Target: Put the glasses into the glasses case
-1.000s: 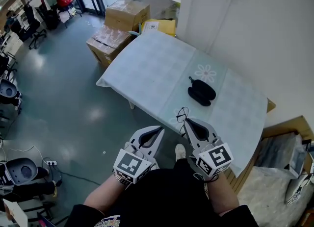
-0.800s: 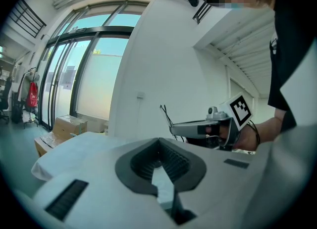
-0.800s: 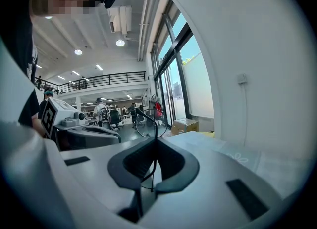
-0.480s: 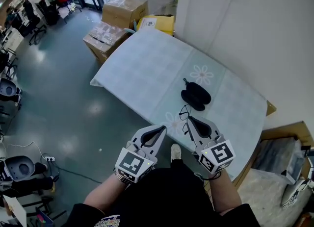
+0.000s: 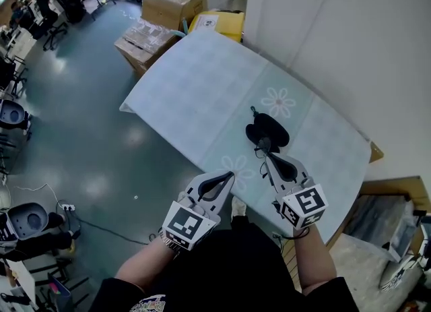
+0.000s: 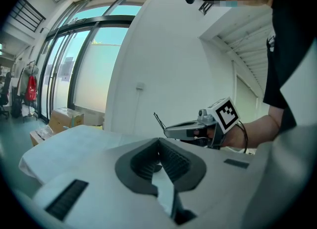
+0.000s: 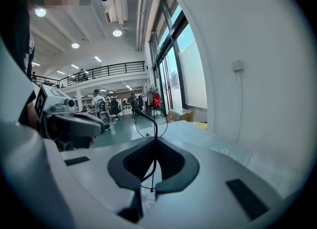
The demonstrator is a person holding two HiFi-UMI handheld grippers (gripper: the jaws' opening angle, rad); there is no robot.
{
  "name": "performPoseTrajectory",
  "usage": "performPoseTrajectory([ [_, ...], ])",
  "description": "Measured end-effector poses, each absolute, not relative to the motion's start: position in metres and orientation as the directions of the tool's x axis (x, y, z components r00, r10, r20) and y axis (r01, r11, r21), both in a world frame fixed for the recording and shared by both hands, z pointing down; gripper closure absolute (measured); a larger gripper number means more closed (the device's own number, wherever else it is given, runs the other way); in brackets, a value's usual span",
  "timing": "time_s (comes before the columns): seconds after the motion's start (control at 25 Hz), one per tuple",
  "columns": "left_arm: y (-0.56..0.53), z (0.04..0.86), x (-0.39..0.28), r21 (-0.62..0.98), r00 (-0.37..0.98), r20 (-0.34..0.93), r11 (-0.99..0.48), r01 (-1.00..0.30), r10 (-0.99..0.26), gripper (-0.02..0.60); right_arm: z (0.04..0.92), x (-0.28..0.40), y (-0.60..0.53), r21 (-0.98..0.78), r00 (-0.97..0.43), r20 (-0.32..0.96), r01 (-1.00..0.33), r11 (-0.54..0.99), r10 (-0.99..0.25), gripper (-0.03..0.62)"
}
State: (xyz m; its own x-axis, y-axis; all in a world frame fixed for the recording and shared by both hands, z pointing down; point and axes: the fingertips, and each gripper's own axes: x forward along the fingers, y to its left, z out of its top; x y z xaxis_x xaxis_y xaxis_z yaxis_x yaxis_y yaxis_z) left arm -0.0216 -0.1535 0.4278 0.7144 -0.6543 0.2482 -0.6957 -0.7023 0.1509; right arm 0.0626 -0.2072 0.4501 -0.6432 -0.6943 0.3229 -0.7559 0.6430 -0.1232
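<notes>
The black glasses case [image 5: 269, 129] lies closed on the pale cloth-covered table [image 5: 202, 95], near its right end. My right gripper [image 5: 264, 156] hovers just in front of the case, shut on the thin wire-framed glasses [image 5: 260, 146], which stick up from its tip and overlap the case's near edge. In the right gripper view the glasses [image 7: 156, 128] run between the closed jaws of the right gripper [image 7: 156, 140], one round rim standing above them. My left gripper [image 5: 230, 176] hangs off the table's near edge, shut and empty. The left gripper [image 6: 158, 140] looks across at the right gripper [image 6: 171, 130].
Cardboard boxes [image 5: 174, 2] and a yellow package [image 5: 219, 24] sit on the floor past the table's far end. A white wall [image 5: 337, 41] runs along the table's right side. Office chairs [image 5: 13, 115] stand on the grey floor at left.
My right gripper has carried the glasses forward over the table, from the near edge to right beside the case. The left gripper has hardly moved.
</notes>
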Motion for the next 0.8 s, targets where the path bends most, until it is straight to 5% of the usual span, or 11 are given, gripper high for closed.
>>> performPoseTrajectory([
  [0.8, -0.183, 0.465, 0.013, 0.176, 0.684, 0.329, -0.669, -0.722, -0.652, 0.554, 0.578, 0.112, -0.300, -0.042, -0.614, 0.597, -0.666, 0.745, -0.516, 0.565],
])
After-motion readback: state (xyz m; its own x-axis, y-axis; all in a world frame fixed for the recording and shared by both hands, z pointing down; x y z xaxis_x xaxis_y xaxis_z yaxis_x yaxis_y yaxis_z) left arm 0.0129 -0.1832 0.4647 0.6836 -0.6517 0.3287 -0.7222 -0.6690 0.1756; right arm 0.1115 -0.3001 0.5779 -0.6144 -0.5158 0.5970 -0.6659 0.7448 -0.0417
